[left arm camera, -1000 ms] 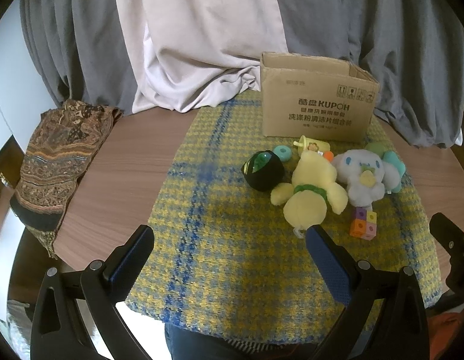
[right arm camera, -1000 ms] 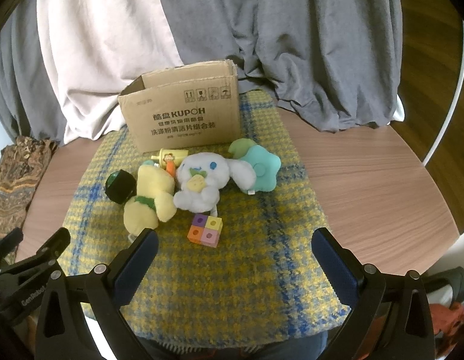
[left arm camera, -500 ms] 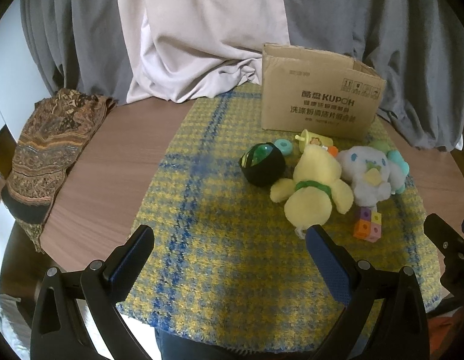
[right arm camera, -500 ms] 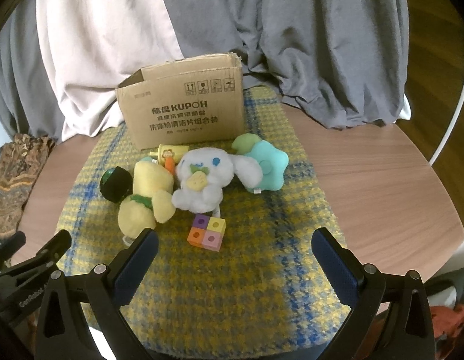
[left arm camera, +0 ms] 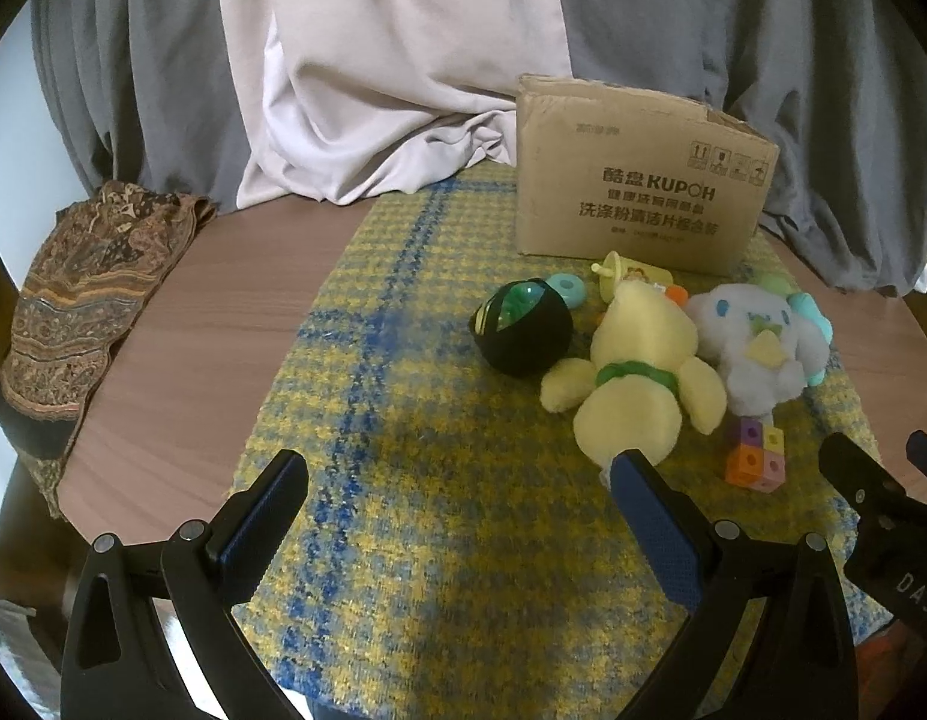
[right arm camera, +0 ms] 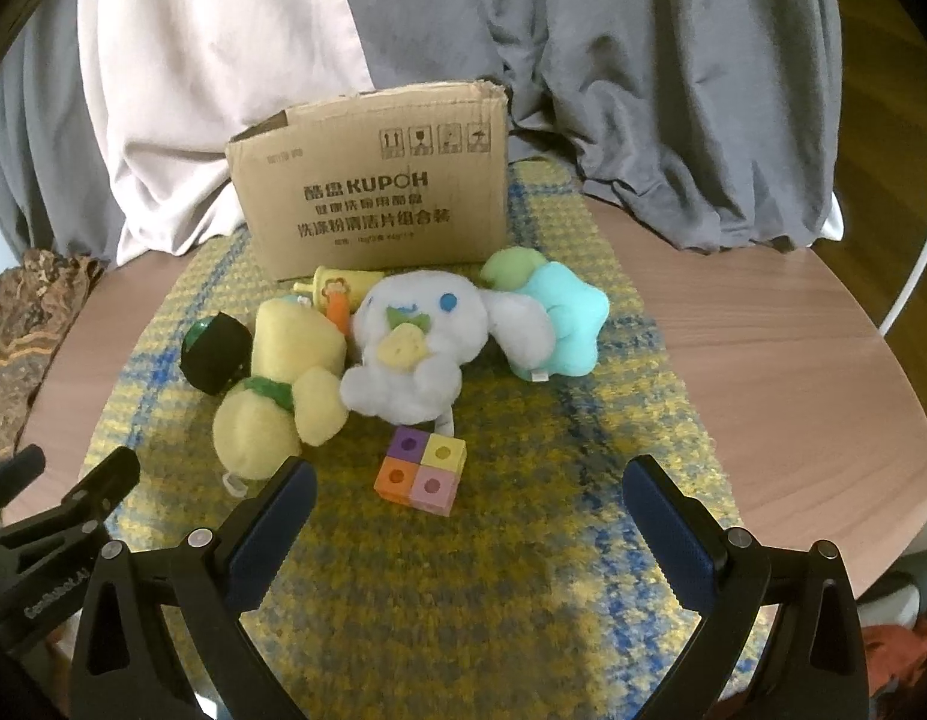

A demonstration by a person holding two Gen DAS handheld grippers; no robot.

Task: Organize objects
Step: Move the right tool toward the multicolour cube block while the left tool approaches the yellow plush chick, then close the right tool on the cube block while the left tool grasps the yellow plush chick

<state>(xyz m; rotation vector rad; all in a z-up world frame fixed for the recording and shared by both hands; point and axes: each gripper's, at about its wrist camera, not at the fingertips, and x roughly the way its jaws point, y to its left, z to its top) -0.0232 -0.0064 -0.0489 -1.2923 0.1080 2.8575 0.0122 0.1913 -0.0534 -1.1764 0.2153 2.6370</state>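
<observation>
A cardboard box (left arm camera: 637,192) (right arm camera: 373,180) stands at the back of a yellow-blue plaid cloth (left arm camera: 403,480) (right arm camera: 523,540). In front of it lie a yellow plush (left arm camera: 637,384) (right arm camera: 283,384), a white plush (left arm camera: 757,342) (right arm camera: 427,348), a teal star plush (right arm camera: 568,324), a black-green ball (left arm camera: 520,330) (right arm camera: 214,351), a small yellow cup (left arm camera: 625,270) (right arm camera: 337,285) and a colourful cube block (left arm camera: 754,459) (right arm camera: 421,468). My left gripper (left arm camera: 457,474) is open and empty, short of the yellow plush. My right gripper (right arm camera: 469,480) is open and empty, just short of the cube block.
The cloth lies on a round wooden table (left arm camera: 181,330) (right arm camera: 793,390). A patterned brown fabric (left arm camera: 85,294) hangs over the table's left edge. Grey and white drapes (left arm camera: 373,72) hang behind the box. A teal ring (left arm camera: 568,287) lies by the ball.
Both grippers have moved forward and lower toward the toys, which now look larger. Both stay open. No toy has moved.
</observation>
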